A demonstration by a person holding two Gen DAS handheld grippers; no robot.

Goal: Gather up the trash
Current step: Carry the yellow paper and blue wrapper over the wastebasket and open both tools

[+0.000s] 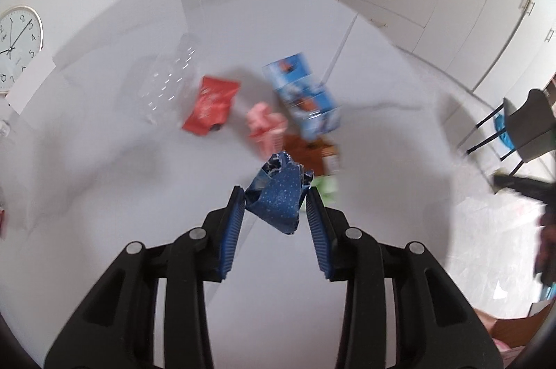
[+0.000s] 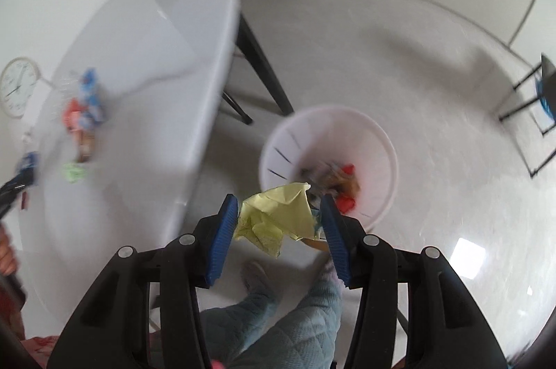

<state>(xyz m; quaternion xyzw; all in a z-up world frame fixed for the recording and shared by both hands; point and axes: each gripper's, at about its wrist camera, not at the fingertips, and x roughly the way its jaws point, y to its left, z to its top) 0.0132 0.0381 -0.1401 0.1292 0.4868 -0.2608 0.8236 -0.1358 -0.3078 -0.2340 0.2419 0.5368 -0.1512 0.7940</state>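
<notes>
On the left of the tabletop [image 1: 104,160] lies a clear plastic bottle [image 1: 166,84], light and springy, likely to slip unless pinched across its body. Next to it a red packet [image 1: 212,105] and a pink wrapper [image 1: 266,125] look thin and limp; either should be taken at a raised fold. A blue carton [image 1: 302,94] stands stiffer, best squeezed across its narrow sides. The left claw [image 1: 274,209] grips a crumpled blue wrapper [image 1: 278,198] between its pads, above the tabletop; the foil-like sheet is nearly weightless and crushes easily. Farther right, the right claw [image 2: 279,218] holds a crumpled yellow paper [image 2: 278,216] pinched at its bunched middle, hanging near the rim of the white bin [image 2: 382,139], which already holds trash, though blur hides what exactly.
</notes>
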